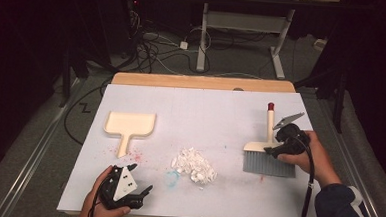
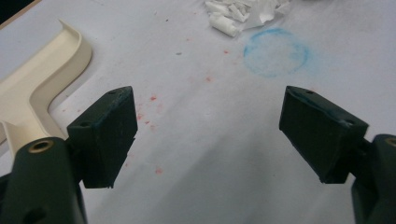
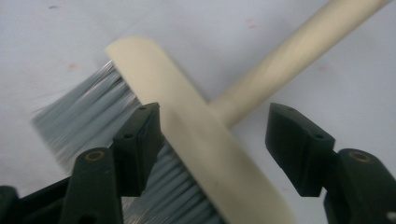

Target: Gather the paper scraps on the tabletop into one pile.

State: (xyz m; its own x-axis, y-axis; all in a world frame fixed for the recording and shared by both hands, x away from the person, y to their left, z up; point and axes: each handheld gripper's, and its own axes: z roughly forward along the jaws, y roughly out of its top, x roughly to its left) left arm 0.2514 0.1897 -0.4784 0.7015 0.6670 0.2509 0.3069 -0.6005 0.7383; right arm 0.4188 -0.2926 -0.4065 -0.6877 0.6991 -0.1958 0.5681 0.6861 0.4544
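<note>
Right claw [image 1: 279,143]: held over the brush at the right side of the counter; its jaws stand apart, one over the grey bristles, the other over bare counter beside the handle. In the right gripper view [image 3: 212,140] the cream bar of the brush head runs between the jaws without either pad pressing on it.
Brush [image 1: 269,155]: lies flat on the counter's right half, bristles toward the person, handle pointing away. In the right gripper view the brush [image 3: 196,140] looks slightly blurred.
Brush handle [image 1: 270,123]: cream, with a dark red tip at the far end.
Left claw [image 1: 140,178]: near the front edge of the counter at the left, held in the person's left hand; jaws wide apart with nothing between them. In the left gripper view [image 2: 210,135] only stained counter shows between the pads.
Dustpan [image 1: 129,125]: cream, lying on the left half of the counter, its handle pointing toward the person, well apart from the brush. Its edge and handle show at the left of the left gripper view [image 2: 42,88].
Paper scraps [image 1: 194,165]: a white heap near the middle of the counter, between the dustpan and the brush, touching neither.
Blue ring mark [image 1: 172,178]: a faint smudged circle on the counter just beside the scraps, on the left claw's side.
Counter [image 1: 205,114]: white sheet with small red specks near the dustpan handle; a wooden strip shows along its far edge.
</note>
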